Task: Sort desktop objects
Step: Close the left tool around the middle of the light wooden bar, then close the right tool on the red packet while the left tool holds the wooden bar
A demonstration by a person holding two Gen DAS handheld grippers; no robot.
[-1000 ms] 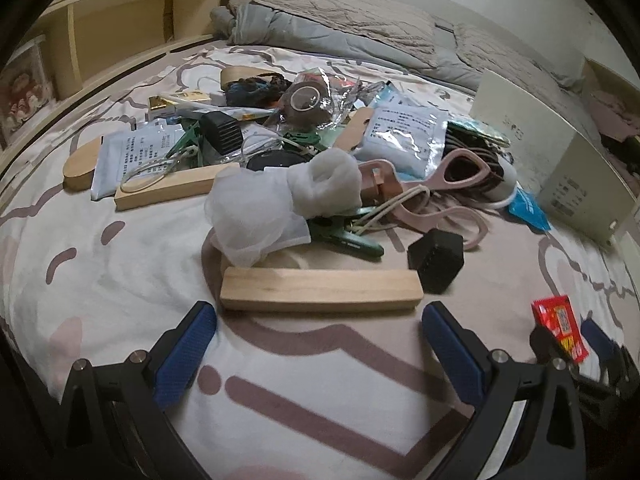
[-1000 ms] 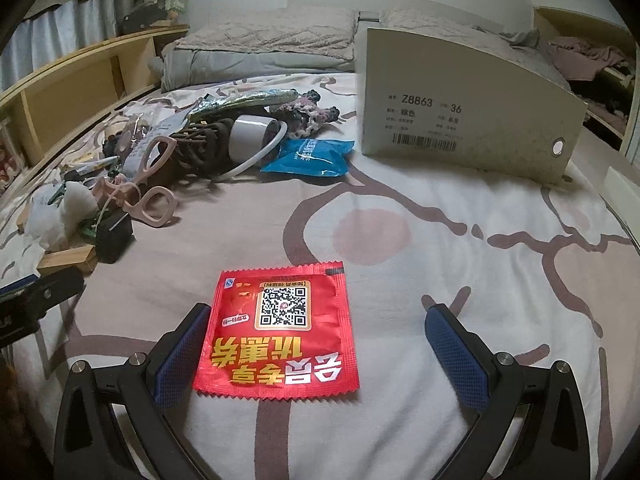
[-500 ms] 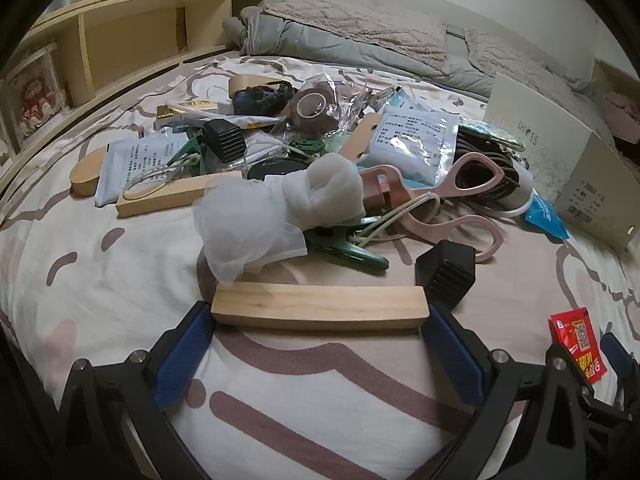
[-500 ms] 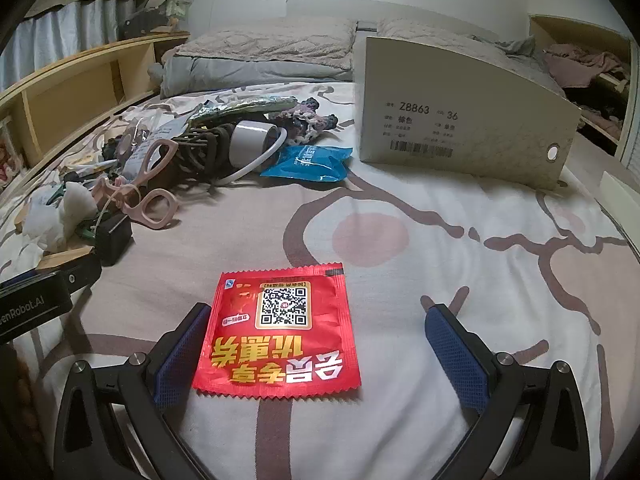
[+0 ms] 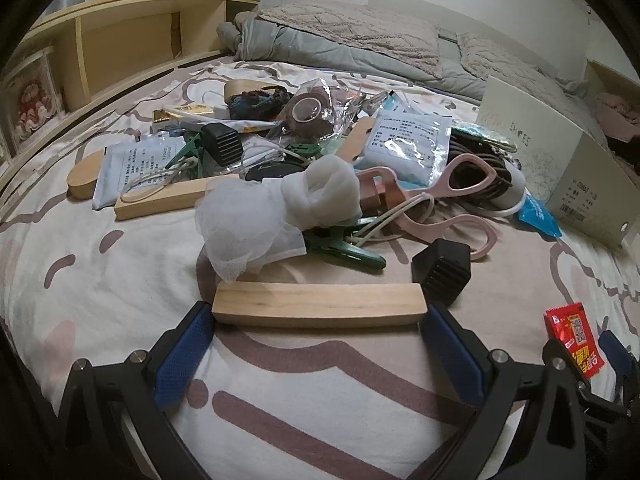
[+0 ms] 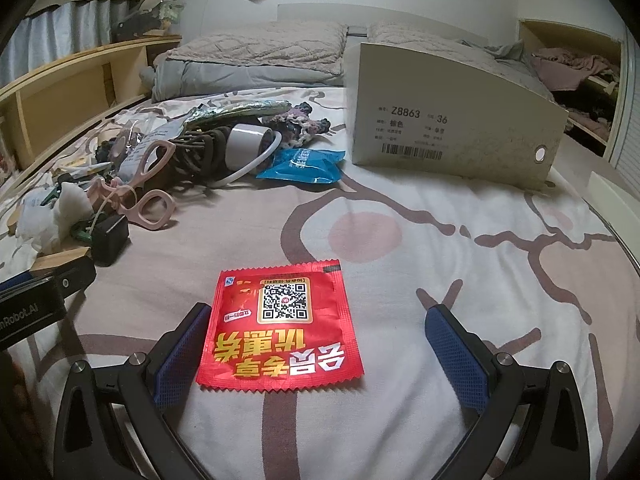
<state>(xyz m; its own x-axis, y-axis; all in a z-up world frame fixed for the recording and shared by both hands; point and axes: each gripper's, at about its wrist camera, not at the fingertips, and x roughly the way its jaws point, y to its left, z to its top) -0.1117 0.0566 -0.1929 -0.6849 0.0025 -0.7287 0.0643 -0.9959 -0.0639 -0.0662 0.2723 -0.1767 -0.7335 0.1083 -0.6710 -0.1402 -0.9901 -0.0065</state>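
A light wooden block (image 5: pixel 318 305) lies crosswise on the bedsheet. My left gripper (image 5: pixel 318 344) is open, with its blue pads at the block's two ends, just behind it. A red sachet (image 6: pixel 280 326) with a QR code lies flat on the sheet. My right gripper (image 6: pixel 320 354) is open around it, the left pad (image 6: pixel 182 356) close to the sachet's edge. The sachet also shows in the left wrist view (image 5: pixel 574 336). A pile of objects lies behind: white gauze (image 5: pixel 276 212), pink scissors (image 5: pixel 448 200), a black cube (image 5: pixel 442 266), a green clip (image 5: pixel 344 248).
A white shoe box (image 6: pixel 452 120) stands at the back right, with a blue packet (image 6: pixel 304 164) beside it. A second wooden block (image 5: pixel 172 196), paper packets (image 5: pixel 404 140) and a tape roll (image 5: pixel 308 110) sit in the pile. Wooden shelving (image 5: pixel 120 44) runs along the left. Bedding (image 5: pixel 352 44) lies behind.
My left gripper has moved forward, so its pads now flank the wooden block's ends. My right gripper has barely moved around the red sachet.
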